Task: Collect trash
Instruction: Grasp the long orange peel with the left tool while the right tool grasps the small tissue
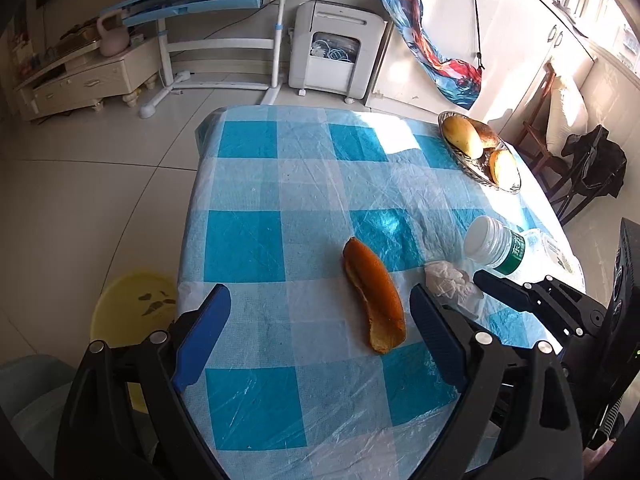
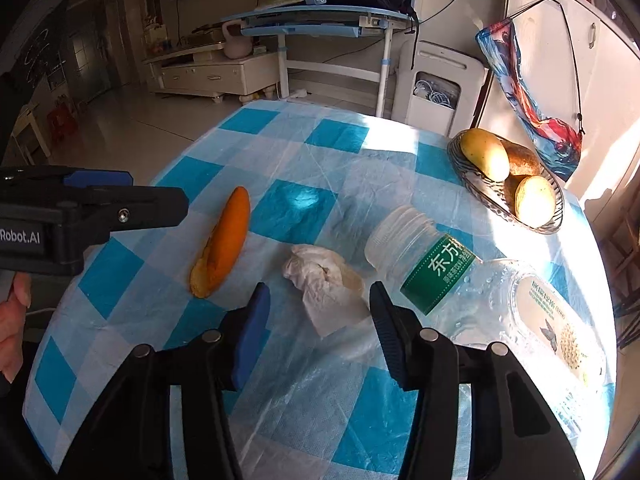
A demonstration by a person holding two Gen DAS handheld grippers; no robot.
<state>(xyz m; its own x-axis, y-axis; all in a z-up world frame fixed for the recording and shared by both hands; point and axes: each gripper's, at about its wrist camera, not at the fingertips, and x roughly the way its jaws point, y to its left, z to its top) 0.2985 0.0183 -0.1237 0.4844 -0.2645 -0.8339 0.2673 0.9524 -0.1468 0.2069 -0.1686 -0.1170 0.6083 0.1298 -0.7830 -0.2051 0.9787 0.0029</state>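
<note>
We find the left gripper (image 1: 320, 304) with jaws wide apart above the blue-and-white checked tablecloth (image 1: 256, 184), the curved orange fruit peel (image 1: 374, 294) lying between them, untouched. The right gripper (image 2: 318, 304) stands part open around the crumpled white tissue (image 2: 324, 280), pads clear of it. A clear plastic bottle (image 2: 460, 280) lies just beside

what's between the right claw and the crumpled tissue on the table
Nothing visible. The crumpled white tissue lies on the blue checked tablecloth just ahead of the open right claw; the clear plastic bottle lies to its right, the orange peel to its left.
</note>
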